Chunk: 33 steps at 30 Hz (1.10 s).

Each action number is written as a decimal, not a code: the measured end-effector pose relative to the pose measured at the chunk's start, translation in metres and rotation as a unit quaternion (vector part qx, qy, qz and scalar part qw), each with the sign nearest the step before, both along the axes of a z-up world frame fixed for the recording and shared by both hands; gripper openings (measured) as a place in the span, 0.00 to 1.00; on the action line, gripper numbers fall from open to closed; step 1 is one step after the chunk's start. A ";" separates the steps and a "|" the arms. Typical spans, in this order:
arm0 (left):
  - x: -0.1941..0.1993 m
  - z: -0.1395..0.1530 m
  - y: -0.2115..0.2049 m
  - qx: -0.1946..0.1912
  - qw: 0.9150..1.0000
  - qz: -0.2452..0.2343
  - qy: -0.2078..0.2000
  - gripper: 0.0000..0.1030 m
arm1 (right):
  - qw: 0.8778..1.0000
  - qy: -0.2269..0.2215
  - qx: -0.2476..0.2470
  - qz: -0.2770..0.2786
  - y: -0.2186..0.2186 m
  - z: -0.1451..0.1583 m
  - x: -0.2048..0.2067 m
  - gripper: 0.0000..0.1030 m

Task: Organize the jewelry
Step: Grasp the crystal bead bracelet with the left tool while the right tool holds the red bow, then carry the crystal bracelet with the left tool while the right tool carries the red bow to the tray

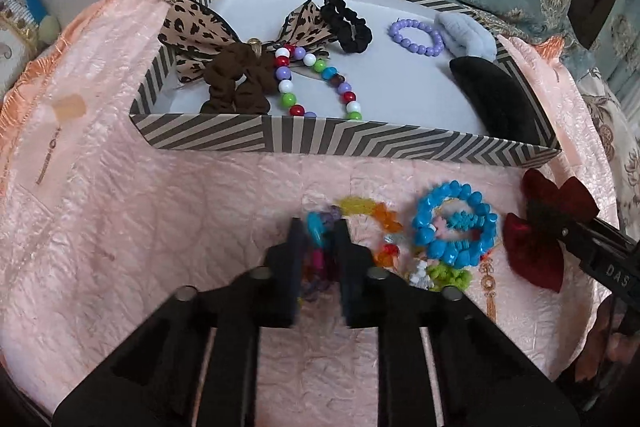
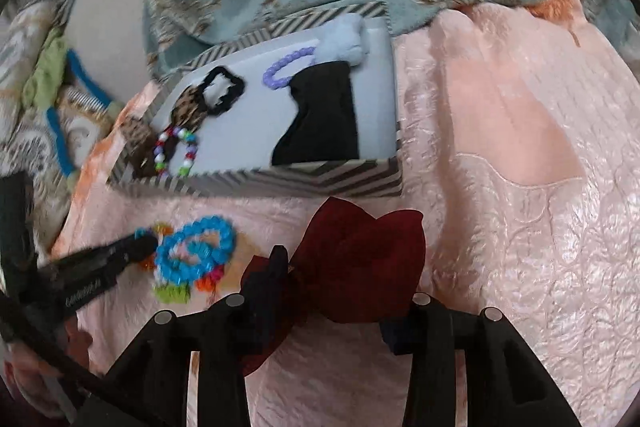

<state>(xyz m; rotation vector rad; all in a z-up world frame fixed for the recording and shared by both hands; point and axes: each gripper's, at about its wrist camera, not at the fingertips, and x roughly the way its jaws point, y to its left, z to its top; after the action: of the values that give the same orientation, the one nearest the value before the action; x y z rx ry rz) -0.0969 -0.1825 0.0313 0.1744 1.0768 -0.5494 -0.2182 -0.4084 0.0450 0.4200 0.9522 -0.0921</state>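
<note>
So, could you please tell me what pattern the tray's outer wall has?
The tray has grey-and-cream chevron stripes on its wall, clearest in the left wrist view.

- Left wrist: looking steeply down, close over pink bedspread (image 1: 160, 227), toward striped tray (image 1: 280, 139).
- Right wrist: similar downward tilt, from farther right.
- Shared: tray, blue bead bracelet (image 2: 196, 253), red bow (image 2: 360, 259).

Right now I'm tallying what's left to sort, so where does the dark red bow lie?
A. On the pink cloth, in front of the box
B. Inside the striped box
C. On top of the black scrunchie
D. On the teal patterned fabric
A: the dark red bow lies on the pink cloth, outside the striped box.
</note>
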 end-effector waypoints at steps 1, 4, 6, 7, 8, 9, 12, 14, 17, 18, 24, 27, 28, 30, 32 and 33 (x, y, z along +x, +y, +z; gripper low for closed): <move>0.000 0.000 0.003 -0.009 1.000 0.002 0.009 0.10 | 1.000 -0.002 0.002 0.003 -0.001 0.001 -0.004 0.33; -0.001 0.005 0.016 -0.028 0.999 0.012 0.023 0.06 | 0.999 -0.017 0.026 0.009 -0.005 0.008 -0.015 0.26; -0.004 0.013 0.023 -0.036 0.999 0.016 0.022 0.06 | 0.999 -0.028 0.033 0.012 -0.006 0.017 -0.022 0.24; -0.006 0.018 0.026 -0.040 0.999 0.017 0.021 0.06 | 0.999 -0.034 0.034 0.015 -0.007 0.022 -0.025 0.24; -0.009 0.025 0.029 -0.045 0.999 0.019 0.016 0.06 | 0.999 -0.039 0.031 0.018 -0.006 0.026 -0.028 0.24; -0.011 0.031 0.031 -0.047 0.999 0.020 0.011 0.06 | 0.998 -0.042 0.030 0.020 -0.005 0.030 -0.030 0.24; -0.018 0.052 0.037 -0.053 0.998 0.023 -0.009 0.06 | 0.997 -0.055 0.039 0.022 -0.004 0.041 -0.036 0.24; -0.022 0.064 0.039 -0.056 0.998 0.025 -0.020 0.06 | 0.997 -0.065 0.042 0.025 -0.002 0.049 -0.039 0.24; -0.028 0.081 0.039 -0.058 0.997 0.026 -0.037 0.06 | 0.996 -0.077 0.039 0.030 0.001 0.060 -0.041 0.24; -0.029 0.086 0.040 -0.060 0.997 0.026 -0.041 0.06 | 0.995 -0.081 0.039 0.032 0.002 0.065 -0.042 0.24; -0.032 0.112 0.036 -0.065 0.995 0.029 -0.069 0.06 | 0.994 -0.097 0.029 0.046 0.010 0.083 -0.036 0.24; -0.030 0.121 0.032 -0.063 0.994 0.028 -0.080 0.06 | 0.994 -0.098 0.024 0.052 0.013 0.087 -0.030 0.24; -0.029 0.122 0.032 -0.061 0.994 0.028 -0.082 0.06 | 0.994 -0.098 0.024 0.052 0.013 0.088 -0.028 0.24; -0.026 0.118 0.031 -0.059 0.995 0.029 -0.070 0.06 | 0.994 -0.097 0.025 0.052 0.014 0.088 -0.027 0.24; -0.023 0.107 0.033 -0.063 0.997 0.035 -0.042 0.07 | 0.994 -0.093 0.027 0.054 0.015 0.085 -0.027 0.24; -0.021 0.100 0.035 -0.061 0.997 0.042 -0.030 0.09 | 0.994 -0.091 0.027 0.055 0.015 0.084 -0.027 0.24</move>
<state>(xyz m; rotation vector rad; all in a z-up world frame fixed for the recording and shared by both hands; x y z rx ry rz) -0.1178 -0.1478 0.1311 0.0377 0.9851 -0.5306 -0.2457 -0.3934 0.1287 0.4181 0.7975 0.0705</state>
